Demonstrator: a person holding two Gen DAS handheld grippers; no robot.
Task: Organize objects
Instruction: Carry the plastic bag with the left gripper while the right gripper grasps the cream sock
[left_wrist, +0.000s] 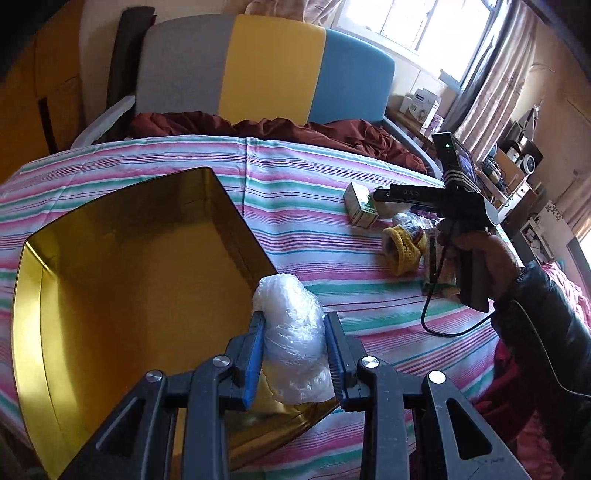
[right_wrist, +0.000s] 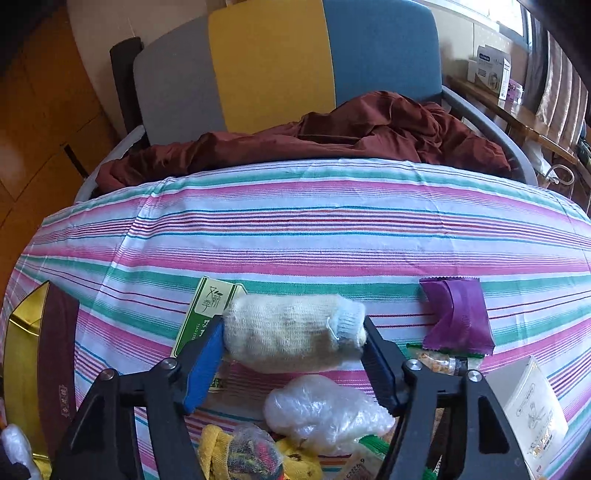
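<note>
My left gripper (left_wrist: 295, 354) is pinching a crumpled clear plastic bag (left_wrist: 293, 332) above the gold tin's (left_wrist: 110, 277) near-right corner. My right gripper (right_wrist: 295, 354) is bracketing a cream knitted roll (right_wrist: 291, 332), pads touching both ends, lying mid-bedspread (right_wrist: 314, 229) beside a green box (right_wrist: 207, 314).

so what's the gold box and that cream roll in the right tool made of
The gold box looks like thin sheet metal, likely tin: its inner walls are glossy and mirror-like with crisp folded corners. The cream roll seems to be knitted yarn, matte and fuzzy, with visible ribbed stitches and a loose thread at one end.
</note>
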